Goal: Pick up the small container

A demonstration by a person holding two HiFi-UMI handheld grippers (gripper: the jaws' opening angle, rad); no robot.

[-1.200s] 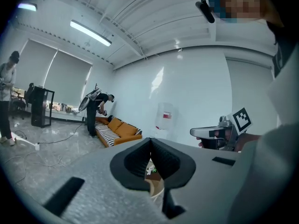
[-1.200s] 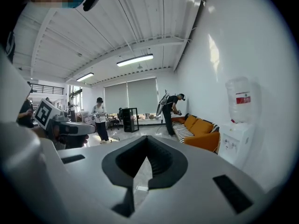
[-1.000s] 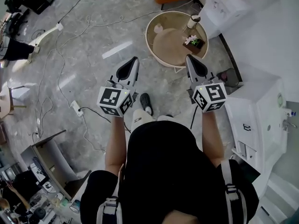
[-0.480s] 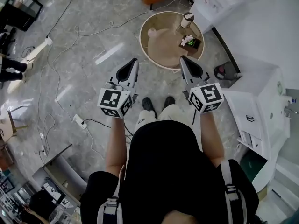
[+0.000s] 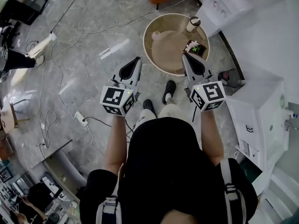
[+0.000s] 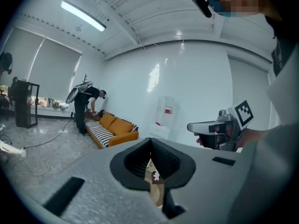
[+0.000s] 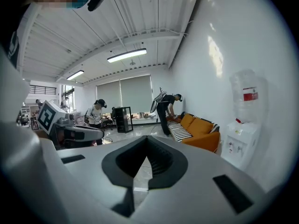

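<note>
A round beige table stands on the floor ahead of me. On its far right rim is a small pale container with a dark top. Beside it sit a little plant in a dark box and a pinkish lump. My left gripper is shut and empty, in the air short of the table's left side. My right gripper is shut and empty, its tip over the table's near right edge. In the left gripper view the plant shows past the shut jaws.
Cables and a power strip trail over the grey marble floor at left. White cabinets line the right side. An orange sofa and a water dispenser stand by the far wall. People stand further back in the room.
The person has stepped forward, one foot now ahead. The table has slid slightly nearer the right gripper's tip. Both grippers stay shut and held out in front.
</note>
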